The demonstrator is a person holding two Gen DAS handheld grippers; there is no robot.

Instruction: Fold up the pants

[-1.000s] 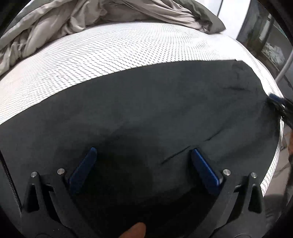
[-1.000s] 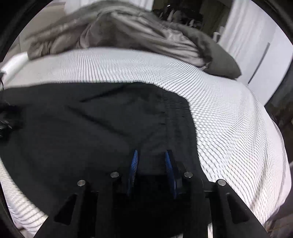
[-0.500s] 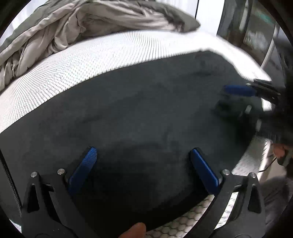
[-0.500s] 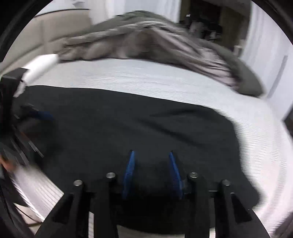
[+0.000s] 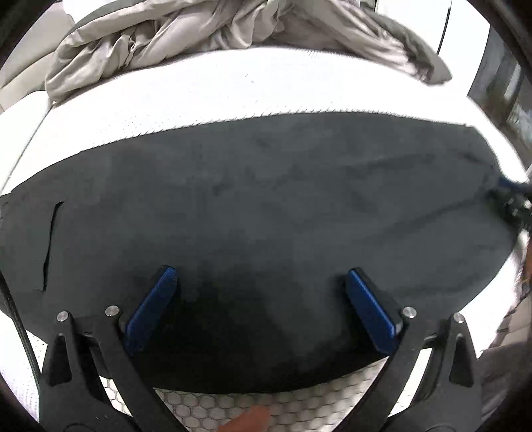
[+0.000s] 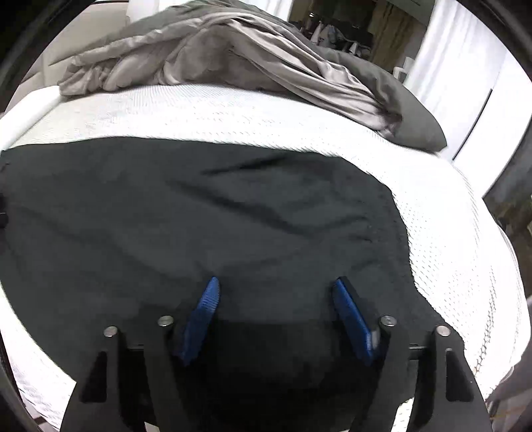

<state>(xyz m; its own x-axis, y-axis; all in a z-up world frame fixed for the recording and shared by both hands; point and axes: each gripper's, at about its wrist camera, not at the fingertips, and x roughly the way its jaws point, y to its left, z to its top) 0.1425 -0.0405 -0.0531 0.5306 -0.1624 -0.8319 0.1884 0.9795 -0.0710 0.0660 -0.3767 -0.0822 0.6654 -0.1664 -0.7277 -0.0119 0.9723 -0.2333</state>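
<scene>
From the left wrist camera, the black pants (image 5: 266, 206) lie flat on the white bed (image 5: 199, 99), along its near edge. The left gripper (image 5: 259, 282) hangs over them with its blue pads (image 5: 149, 309) wide apart and nothing between them. A slit in the cloth shows near the bed's left edge. The right gripper (image 5: 512, 199) is a blur at the pants' right end. A gray blanket (image 5: 216, 30) is piled at the far edge.

From the right wrist camera, the right gripper (image 6: 276, 295) has just been opening; its jaws stand apart above the pants (image 6: 199, 226), gripping nothing. Only this view shows the pants' right end on the bed (image 6: 449, 232). No writing can be read anywhere.
</scene>
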